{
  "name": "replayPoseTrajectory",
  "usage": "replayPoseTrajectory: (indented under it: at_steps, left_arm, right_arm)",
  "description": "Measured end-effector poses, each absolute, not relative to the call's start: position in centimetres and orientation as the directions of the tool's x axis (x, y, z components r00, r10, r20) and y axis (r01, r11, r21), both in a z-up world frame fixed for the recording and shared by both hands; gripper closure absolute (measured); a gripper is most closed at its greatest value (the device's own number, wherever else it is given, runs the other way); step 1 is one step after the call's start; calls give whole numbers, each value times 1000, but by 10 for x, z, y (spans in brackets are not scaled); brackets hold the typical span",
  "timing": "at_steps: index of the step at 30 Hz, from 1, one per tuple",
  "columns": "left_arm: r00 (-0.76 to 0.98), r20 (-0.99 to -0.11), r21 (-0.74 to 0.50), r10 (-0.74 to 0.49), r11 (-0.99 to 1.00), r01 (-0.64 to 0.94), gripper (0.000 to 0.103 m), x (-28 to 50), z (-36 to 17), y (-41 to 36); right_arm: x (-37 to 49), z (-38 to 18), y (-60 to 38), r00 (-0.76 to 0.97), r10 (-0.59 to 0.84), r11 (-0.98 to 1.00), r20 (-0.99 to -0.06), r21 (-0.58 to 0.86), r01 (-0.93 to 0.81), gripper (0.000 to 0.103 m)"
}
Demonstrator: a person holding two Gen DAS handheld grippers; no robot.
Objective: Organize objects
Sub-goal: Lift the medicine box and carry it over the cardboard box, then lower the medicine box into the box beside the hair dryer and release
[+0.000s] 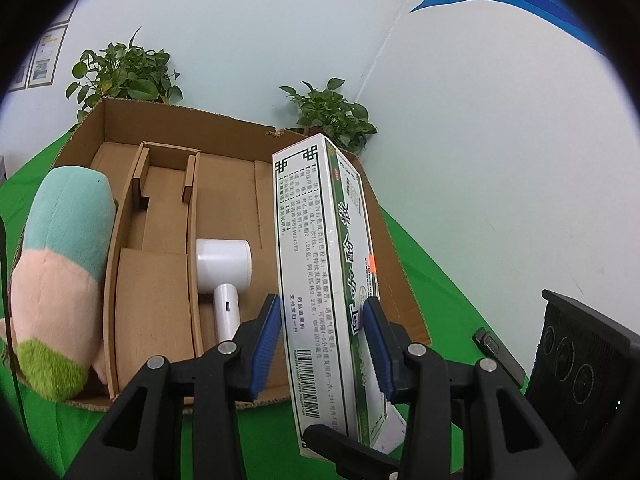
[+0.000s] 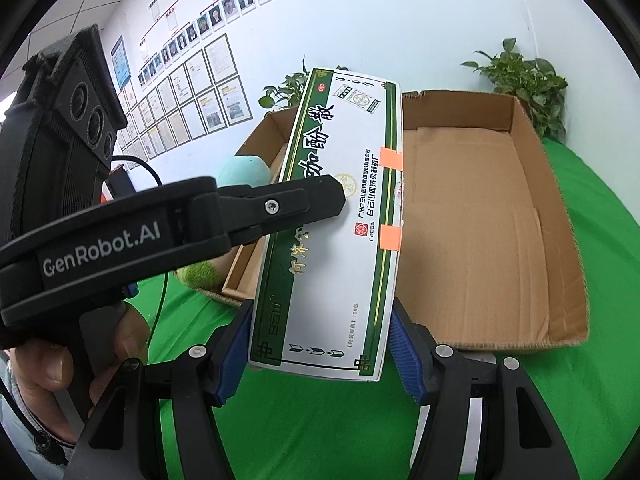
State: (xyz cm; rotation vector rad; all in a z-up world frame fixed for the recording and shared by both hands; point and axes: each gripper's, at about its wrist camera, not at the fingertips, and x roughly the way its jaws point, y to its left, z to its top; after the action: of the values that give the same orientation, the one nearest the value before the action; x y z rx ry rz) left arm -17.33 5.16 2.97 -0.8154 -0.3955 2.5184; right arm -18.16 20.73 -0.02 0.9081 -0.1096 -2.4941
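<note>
A: Well, the medicine carton [image 1: 320, 264] is judged light and fairly stiff: thin printed card, long and flat, with a glossy face that could slip between pads. Two orange tape tabs [image 2: 390, 200] are seen along one edge, so that flap is probably weak and best not pressed.

B: So where should it be taken hold of?

A: Across the narrow thickness and across the width, near the lower end, which is how it is gripped now. The left gripper [image 1: 320, 336] is partly closed, its blue pads [image 1: 266, 336] pressed on the two broad faces. The right gripper [image 2: 320, 344] is set wider, its pads against the long edges at the bottom end of the carton.

B: And where is the carton held?

A: It is held clear of the green cloth [image 2: 320, 420], tilted, its upper end leaning over the near wall of the open cardboard box [image 2: 568, 240]. Inside that box, a white hair dryer [image 1: 224, 276] is seen lying beside a cardboard divider [image 1: 156, 240], and a pastel plush toy [image 1: 60, 272] is propped at the left wall.

B: How are the hands posed?

A: Both grippers are pointed forward and somewhat downward toward the box. The left one is seen from the right wrist crossing in from the side, a person's hand [image 2: 60, 364] wrapped round its handle. Potted plants [image 1: 124, 72] stand behind the box, against the wall.
</note>
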Motion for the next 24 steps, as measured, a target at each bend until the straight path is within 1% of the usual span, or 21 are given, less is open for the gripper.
replayPoseTrajectory:
  at_steps: [5, 14, 19, 22, 24]
  left_arm:
    - [-686, -495, -434, 533, -836, -337, 63, -194, 25, 52]
    - [-670, -539, -411, 511, -854, -320, 62, -221, 5, 68]
    - [-674, -534, -425, 511, -851, -308, 62, -231, 2, 68]
    - [-666, -530, -437, 525, -842, -316, 63, -232, 1, 70]
    - [-664, -533, -438, 525, -842, -315, 63, -234, -1, 71]
  right_arm:
    - [-203, -5, 214, -664, -455, -888, -593, 243, 391, 42]
    - [-233, -23, 228, -632, -457, -889, -626, 296, 349, 42]
    - [-245, -23, 234, -616, -483, -876, -623, 334, 348, 42]
    - [-245, -25, 233, -628, -454, -890, -632, 300, 342, 43]
    - [-247, -27, 234, -623, -454, -891, -637, 307, 335, 43]
